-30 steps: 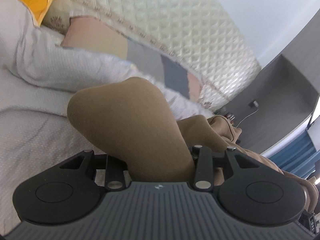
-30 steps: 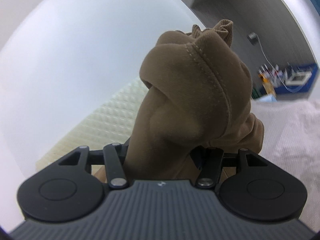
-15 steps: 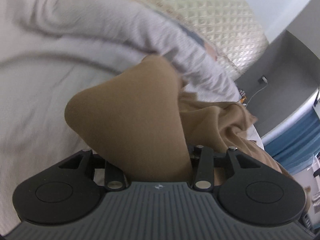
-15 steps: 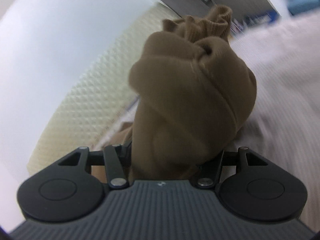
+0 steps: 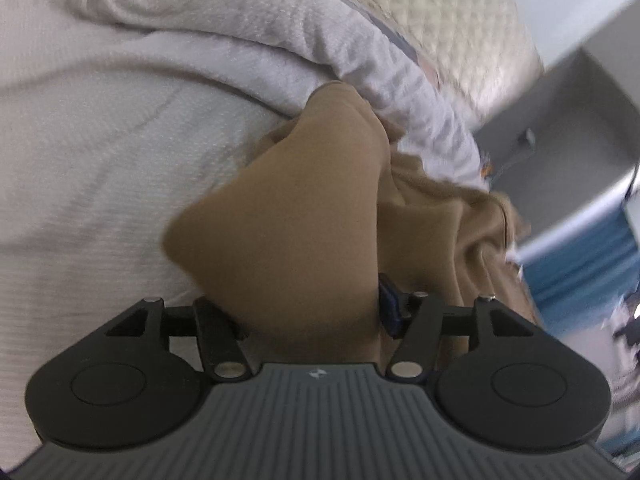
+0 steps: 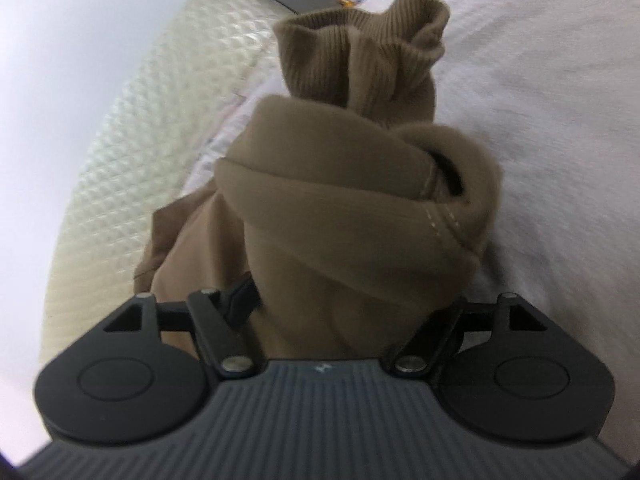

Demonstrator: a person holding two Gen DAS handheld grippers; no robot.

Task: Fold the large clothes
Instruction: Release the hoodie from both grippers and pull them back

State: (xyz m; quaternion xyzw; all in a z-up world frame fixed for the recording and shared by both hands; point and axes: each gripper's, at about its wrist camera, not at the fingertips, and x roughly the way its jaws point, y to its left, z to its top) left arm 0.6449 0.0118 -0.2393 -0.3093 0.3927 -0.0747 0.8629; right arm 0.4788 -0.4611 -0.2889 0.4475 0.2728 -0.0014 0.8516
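Opening now, both claws: jaws spreading on each side with brown fabric between them. Left claw (image 5: 312, 320) has a bunched fold of the brown garment (image 5: 288, 220) filling the gap between its fingers; the fingertips are buried under the cloth, so I can't tell if the pads press on it. Past the left claw the garment trails off to the right in crumpled folds, lying on the white bed cover (image 5: 100, 168). Ahead of the claw and just beyond the fabric sits a rolled white blanket (image 5: 280, 32), touching the garment's far edge; behind that, the cream quilted headboard (image 5: 448, 12). Off to the right, a grey wall (image 5: 560, 120) and blue curtain (image 5: 592, 264), both blurred. Right claw (image 6: 340, 320) has a thicker wad of the same garment (image 6: 340, 208) between its fingers, a stitched hem rolled over on the right side and a ribbed cuff (image 6: 360, 52) sticking up straight ahead of the claw. Fingertips are hidden under the cloth here too, so pad contact can't be read. More brown fabric hangs down to the left of the right claw. Bed cover (image 6: 540, 100) spreads to the right of it, headboard (image 6: 140, 140) to the left, small cluttered items far ahead at the top edge, too blurred to identify.
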